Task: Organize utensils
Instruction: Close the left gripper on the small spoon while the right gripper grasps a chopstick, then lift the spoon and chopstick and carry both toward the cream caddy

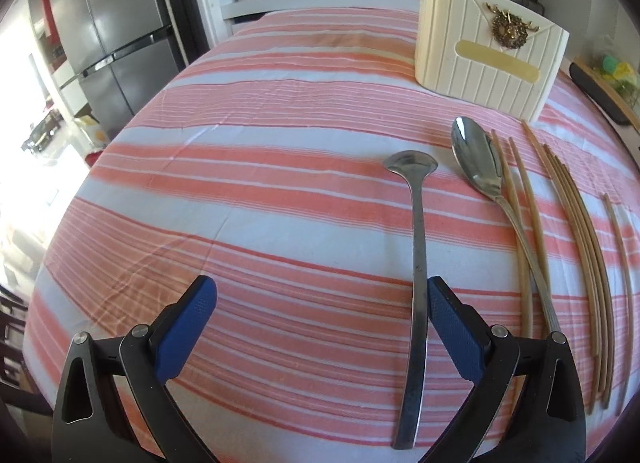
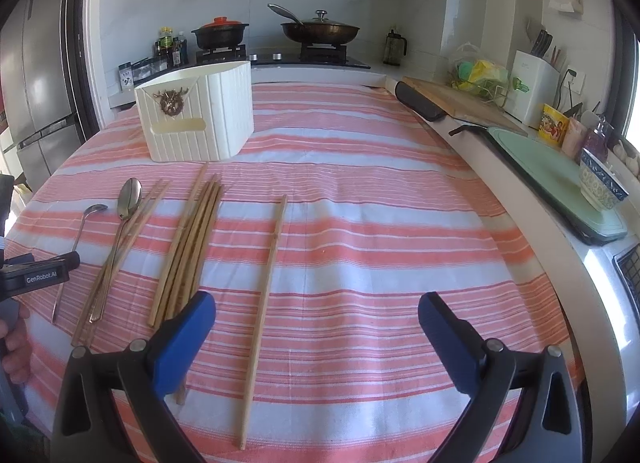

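Left gripper (image 1: 322,299): jaws spread, ladle (image 1: 416,247) handle just inside its right finger, not pinched. Right gripper (image 2: 316,317): jaws spread over a single chopstick (image 2: 264,311). Spoon (image 1: 478,161), chopstick bundle (image 2: 192,247) near; holder (image 1: 484,63) far. Step: first pickup, likely. Next: close on the handle, lift.

Left gripper (image 1: 322,305) gapes wide — ladle (image 1: 416,263) handle seemingly brushing one finger.

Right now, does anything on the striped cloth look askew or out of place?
One chopstick lies alone, apart from the chopstick bundle. The large spoon overlaps another pair of chopsticks. Nothing is spilled or visibly damaged.
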Motion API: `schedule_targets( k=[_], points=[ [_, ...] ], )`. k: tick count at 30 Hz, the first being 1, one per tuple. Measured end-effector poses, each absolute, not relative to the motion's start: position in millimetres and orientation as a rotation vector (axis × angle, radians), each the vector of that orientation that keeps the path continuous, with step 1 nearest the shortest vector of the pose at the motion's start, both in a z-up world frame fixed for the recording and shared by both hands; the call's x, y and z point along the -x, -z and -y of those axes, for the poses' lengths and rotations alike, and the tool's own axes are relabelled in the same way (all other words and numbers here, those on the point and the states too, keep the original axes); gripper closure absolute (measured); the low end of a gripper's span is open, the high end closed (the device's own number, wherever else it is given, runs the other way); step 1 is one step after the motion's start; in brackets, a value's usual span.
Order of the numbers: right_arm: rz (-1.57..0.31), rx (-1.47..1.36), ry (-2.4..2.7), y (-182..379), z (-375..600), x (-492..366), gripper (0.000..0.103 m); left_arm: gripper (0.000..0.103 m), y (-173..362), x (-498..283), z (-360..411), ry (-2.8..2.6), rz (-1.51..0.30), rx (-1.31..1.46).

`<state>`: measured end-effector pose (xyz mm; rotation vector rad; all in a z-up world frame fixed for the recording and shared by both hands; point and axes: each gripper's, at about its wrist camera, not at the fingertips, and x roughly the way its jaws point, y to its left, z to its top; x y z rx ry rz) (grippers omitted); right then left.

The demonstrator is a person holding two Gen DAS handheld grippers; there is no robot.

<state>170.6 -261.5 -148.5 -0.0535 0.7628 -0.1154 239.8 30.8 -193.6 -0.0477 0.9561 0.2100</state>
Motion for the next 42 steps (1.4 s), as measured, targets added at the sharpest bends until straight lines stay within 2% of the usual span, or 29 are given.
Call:
schedule_targets(
  k=[13,19,21,23,24,25,26,29,34,38,39,40,41,42],
  points=[
    [-0.776,0.066,0.087,150.0,263.3,-174.6,0.0,0.001,196.2,-249.1,-51.8,-0.235,-0.962,0.062],
    [-0.886,0.033,0.029,163.3,274.1,-199.2,0.0,0.0,198.5,-237.9,-47.1,-0.217,-0.969,0.029],
    [-0.924,0.029,-0.016,167.0,271.8,-210.9,0.005,0.0,199.0,-237.8,-47.3,-0.211,-0.971,0.026],
    [-0.974,0.04,-0.065,173.1,266.3,-223.2,0.021,0.0,199.0,-237.3,-51.6,-0.191,-0.991,0.036],
    [-1.013,0.056,-0.091,179.1,263.0,-230.3,0.025,0.0,199.0,-238.4,-54.4,-0.174,-1.006,0.036],
    [-1.055,0.074,-0.102,186.2,259.7,-235.9,0.041,0.0,198.6,-240.0,-56.7,-0.147,-1.021,0.027],
    [-1.078,0.091,-0.1,190.6,258.4,-240.0,0.049,0.0,198.4,-241.2,-59.1,-0.106,-1.038,0.011],
    [-1.085,0.138,-0.125,189.6,252.3,-247.3,0.057,0.0,197.8,-250.3,-70.3,-0.054,-1.087,0.027],
    [-1.13,0.144,-0.145,189.3,246.2,-272.7,0.061,0.002,196.4,-284.2,-59.2,-0.03,-1.062,-0.015],
    [-1.149,0.134,-0.145,187.9,242.7,-301.9,0.067,0.015,195.3,-321.8,-44.4,-0.014,-1.058,-0.024],
    [-1.151,0.127,-0.141,187.3,241.9,-310.5,0.069,0.024,195.4,-328.6,-42.8,-0.01,-1.058,-0.013],
    [-1.153,0.118,-0.136,186.3,241.8,-318.5,0.075,0.038,194.7,-334.0,-41.7,0.0,-1.051,-0.002],
    [-1.149,0.108,-0.13,185.6,241.9,-325.7,0.085,0.049,193.6,-337.4,-38.6,0.013,-1.039,-0.007],
    [-1.146,0.098,-0.123,184.9,242.6,-332.9,0.093,0.067,192.2,-339.8,-36.3,0.023,-1.028,-0.019]
  ],
)
